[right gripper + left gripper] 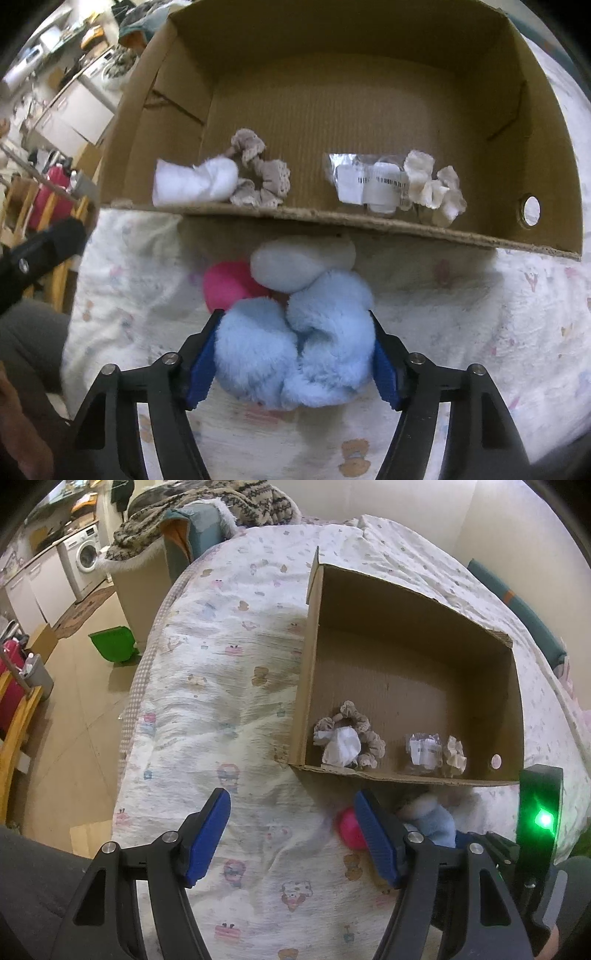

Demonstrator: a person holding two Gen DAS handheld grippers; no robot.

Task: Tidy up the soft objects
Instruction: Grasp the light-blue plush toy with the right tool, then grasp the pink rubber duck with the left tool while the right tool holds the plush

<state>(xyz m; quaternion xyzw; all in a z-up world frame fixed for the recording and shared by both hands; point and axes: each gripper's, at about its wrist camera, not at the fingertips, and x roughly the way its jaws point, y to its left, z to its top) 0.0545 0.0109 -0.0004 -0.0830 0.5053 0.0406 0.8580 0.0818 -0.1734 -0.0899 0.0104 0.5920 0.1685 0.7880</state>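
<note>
A cardboard box (517, 686) (147, 122) lies on the bed. Inside it are a beige scrunchie (364, 725) (271, 175), a white fluffy piece (341, 747) (192, 181), a plastic packet (424, 753) (365, 181) and a cream scrunchie (455, 757) (432, 184). My right gripper (295, 354) is shut on a fluffy light blue toy (295, 347) (432, 818) in front of the box. A pink ball (229, 284) (349, 829) and a pale grey soft piece (299, 262) lie against it. My left gripper (291, 834) is open and empty over the bedsheet, left of the toy.
The bed has a patterned white sheet (229, 686). Its left edge drops to a wooden floor with a green bin (112, 642), a washing machine (85, 559) and a wooden chair (14, 723). Blankets (192, 509) are piled at the far end.
</note>
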